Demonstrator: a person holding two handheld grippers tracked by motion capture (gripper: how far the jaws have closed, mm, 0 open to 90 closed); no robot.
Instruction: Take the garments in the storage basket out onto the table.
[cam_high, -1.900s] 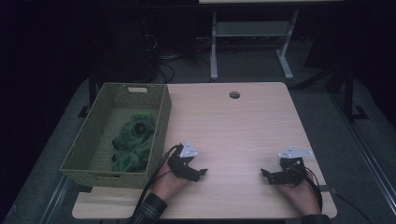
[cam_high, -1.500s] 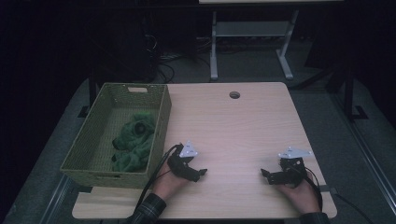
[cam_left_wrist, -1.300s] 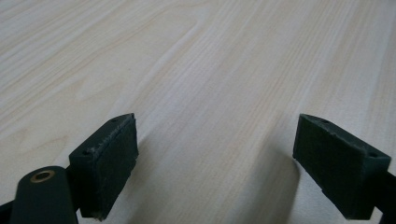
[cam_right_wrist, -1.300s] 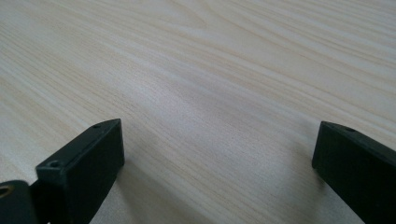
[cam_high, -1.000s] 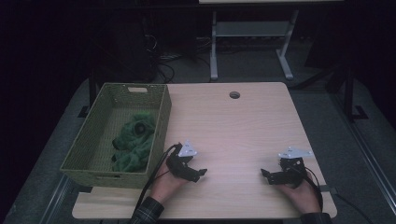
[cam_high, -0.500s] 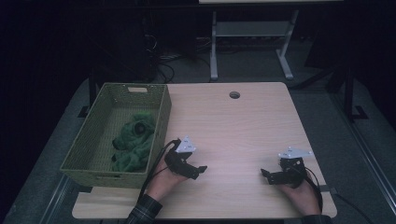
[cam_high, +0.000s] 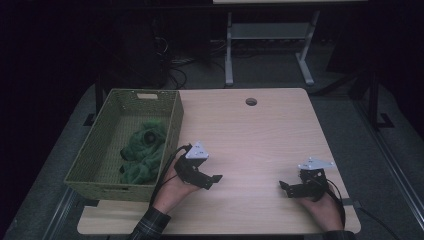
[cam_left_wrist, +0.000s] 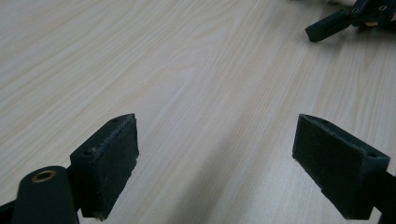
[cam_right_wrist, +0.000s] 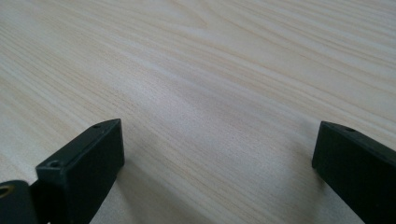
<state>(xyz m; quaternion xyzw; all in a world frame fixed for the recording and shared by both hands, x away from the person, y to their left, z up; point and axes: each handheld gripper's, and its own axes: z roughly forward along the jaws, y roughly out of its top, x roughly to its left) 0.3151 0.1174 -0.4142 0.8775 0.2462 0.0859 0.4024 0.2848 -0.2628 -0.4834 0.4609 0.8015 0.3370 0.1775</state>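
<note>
Parked right of the basket (cam_high: 125, 145) (green cloth (cam_high: 144, 152) inside): left gripper (cam_high: 212, 179) and right gripper (cam_high: 285, 187), jaws apart, empty, presumably ready to reach.

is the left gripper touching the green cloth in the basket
Apart. The high view shows the left gripper over bare table, outside the basket wall, with the green cloth inside.

No words, nos. or signs are showing anywhere that can be read. The counter (cam_high: 260, 130) is showing just plain wood grain, the green basket (cam_high: 105, 150) is showing no label, & the black claw pads (cam_left_wrist: 109, 163) are carrying no brand or no.
</note>
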